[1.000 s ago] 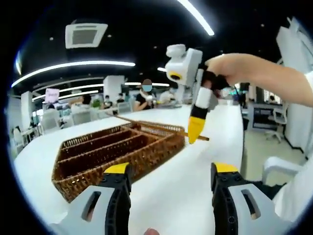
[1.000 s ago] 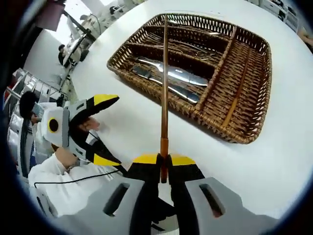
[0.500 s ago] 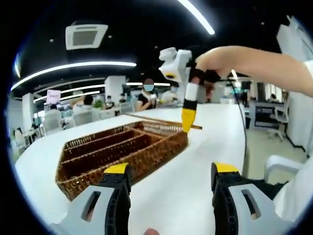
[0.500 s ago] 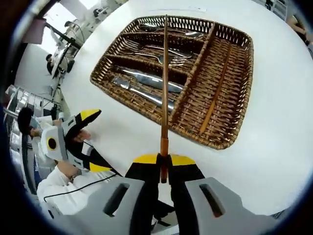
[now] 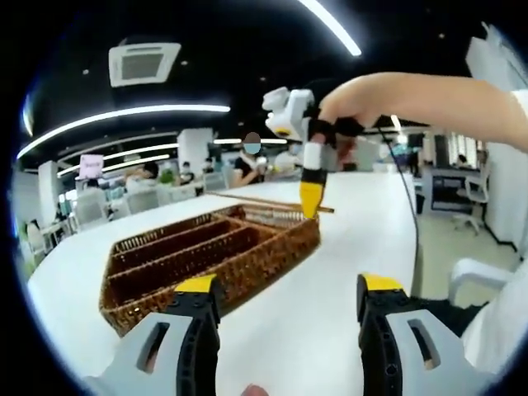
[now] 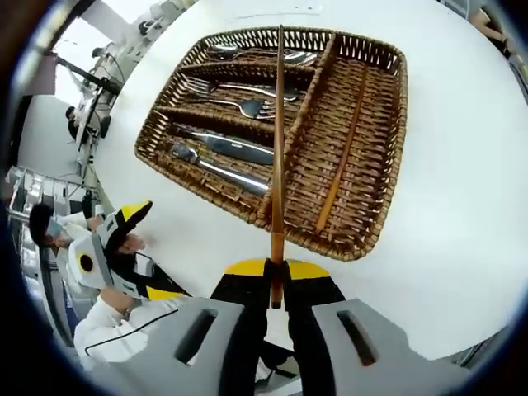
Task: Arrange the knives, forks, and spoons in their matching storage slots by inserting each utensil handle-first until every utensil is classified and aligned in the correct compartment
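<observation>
One wooden chopstick [image 6: 278, 148] is pinched between the closed jaws of the right hand-held gripper [image 6: 277, 268], reaching ahead over the wicker tray [image 6: 375, 210]. Beyond its tip, knives [image 6: 223, 157], forks [image 6: 227, 87] and spoons [image 6: 264, 54] already lie sorted; a second chopstick [image 6: 341, 161] rests in the wide slot to the right. The left hand-held gripper [image 5: 280, 289] hangs open and empty above the table [image 5: 355, 239]. Sorting looks nearly finished.

Wicker tray [image 6: 388, 157] holds 2 knives [image 6: 223, 157], forks [image 6: 223, 89], 1 wooden chopstick [image 6: 342, 161].
</observation>
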`<state>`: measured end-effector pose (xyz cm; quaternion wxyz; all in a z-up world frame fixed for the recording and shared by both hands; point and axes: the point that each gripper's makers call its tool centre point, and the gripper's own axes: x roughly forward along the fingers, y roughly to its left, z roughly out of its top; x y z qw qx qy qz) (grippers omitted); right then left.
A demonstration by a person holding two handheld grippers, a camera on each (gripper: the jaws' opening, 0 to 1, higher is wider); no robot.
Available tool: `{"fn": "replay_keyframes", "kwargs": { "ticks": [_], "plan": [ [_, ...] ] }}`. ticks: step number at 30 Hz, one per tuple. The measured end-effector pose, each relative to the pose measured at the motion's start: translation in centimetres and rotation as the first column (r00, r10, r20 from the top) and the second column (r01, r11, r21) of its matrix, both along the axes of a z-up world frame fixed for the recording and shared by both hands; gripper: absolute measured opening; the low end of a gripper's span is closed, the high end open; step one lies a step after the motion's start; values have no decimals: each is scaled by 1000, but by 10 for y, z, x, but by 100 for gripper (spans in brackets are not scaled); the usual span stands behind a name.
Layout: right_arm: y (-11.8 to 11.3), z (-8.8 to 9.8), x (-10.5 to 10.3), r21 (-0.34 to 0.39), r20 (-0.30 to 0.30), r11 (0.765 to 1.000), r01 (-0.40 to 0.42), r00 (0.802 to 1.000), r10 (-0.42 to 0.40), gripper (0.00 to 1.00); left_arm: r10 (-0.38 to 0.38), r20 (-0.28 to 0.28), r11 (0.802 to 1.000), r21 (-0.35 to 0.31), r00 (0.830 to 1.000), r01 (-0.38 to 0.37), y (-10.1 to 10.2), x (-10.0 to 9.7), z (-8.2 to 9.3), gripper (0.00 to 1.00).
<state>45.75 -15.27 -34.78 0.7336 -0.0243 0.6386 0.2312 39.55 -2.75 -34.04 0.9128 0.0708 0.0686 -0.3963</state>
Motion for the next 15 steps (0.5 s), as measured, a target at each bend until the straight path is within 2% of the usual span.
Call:
{"fn": "replay_keyframes", "kwargs": {
  "ticks": [4,6,9,15],
  "plan": [
    [-2,-2,5,-10,0,1000,16,1000,-16,5,3,-1,1000,2,1000,-3,2,0,0,67],
    [2,0,8,7,-8,999,49,999,-49,6,4,0,1000,2,1000,-4,3,0,0,67],
    [1,0,18,-12,21,998,62,998,-61,6,5,-4,1000,2,1000,-5,4,0,-2,67],
    [2,-2,26,-13,-2,996,88,996,-88,6,14,-6,1000,3,1000,-14,8,0,-4,67]
  ]
}}
